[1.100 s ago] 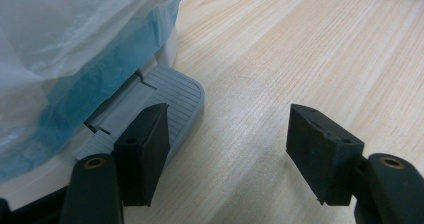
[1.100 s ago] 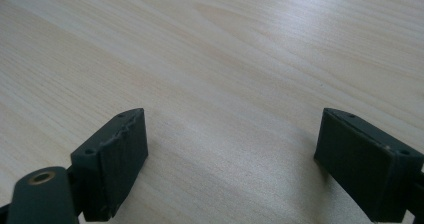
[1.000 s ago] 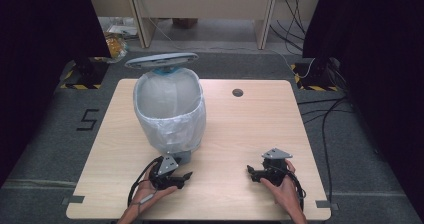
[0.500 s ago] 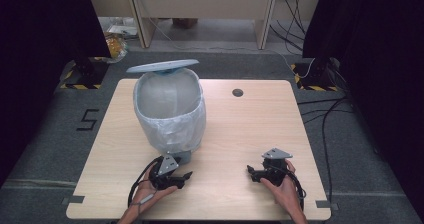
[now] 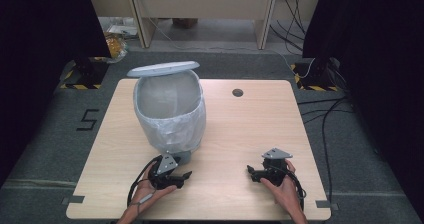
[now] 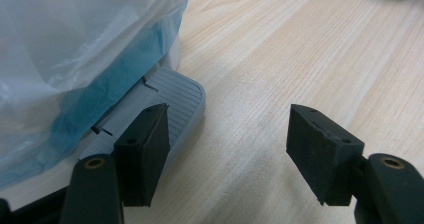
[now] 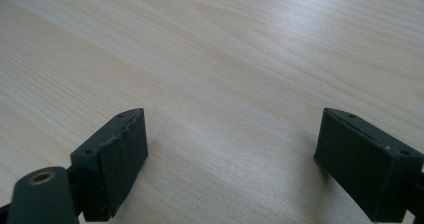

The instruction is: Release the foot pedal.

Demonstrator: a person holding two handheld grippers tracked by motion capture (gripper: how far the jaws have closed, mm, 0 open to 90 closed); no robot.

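Looking across the bench (image 5: 240,134), I see the pedal bin (image 5: 170,119) standing at its left half, a white liner (image 5: 175,131) folded over the rim. Its lid (image 5: 162,69) has swung higher than a second ago and now gapes open. One jaw of the left tool (image 5: 185,178) bears on the grey pedal (image 6: 175,99), its jaws apart, gripping nothing. The right tool (image 5: 252,173) rests well apart, released and empty. The bin seems ready for filling.
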